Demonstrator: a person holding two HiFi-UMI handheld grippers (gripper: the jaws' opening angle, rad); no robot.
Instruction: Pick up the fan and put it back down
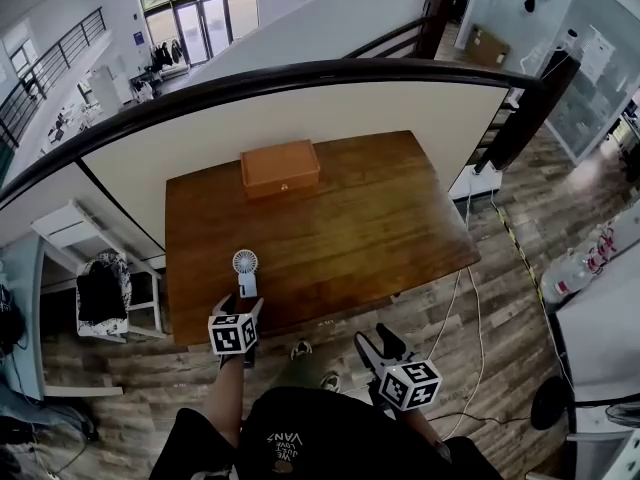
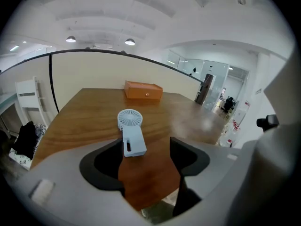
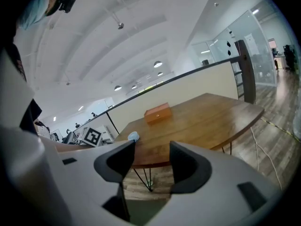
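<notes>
Right gripper (image 1: 380,343) off the surface's near edge at 5 o'clock, jaws apart and empty, left gripper (image 1: 243,306) at 7 o'clock, jaws wide apart, pale blue fan (image 1: 245,271) flat on the wooden surface (image 1: 370,218), handle end just between them, unpinched, orange box (image 1: 280,167) beyond at 12 o'clock

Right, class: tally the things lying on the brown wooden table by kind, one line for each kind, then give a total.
Small pale blue plastic handheld fan: 1
Orange-brown rectangular wooden box: 1
Total: 2
</notes>
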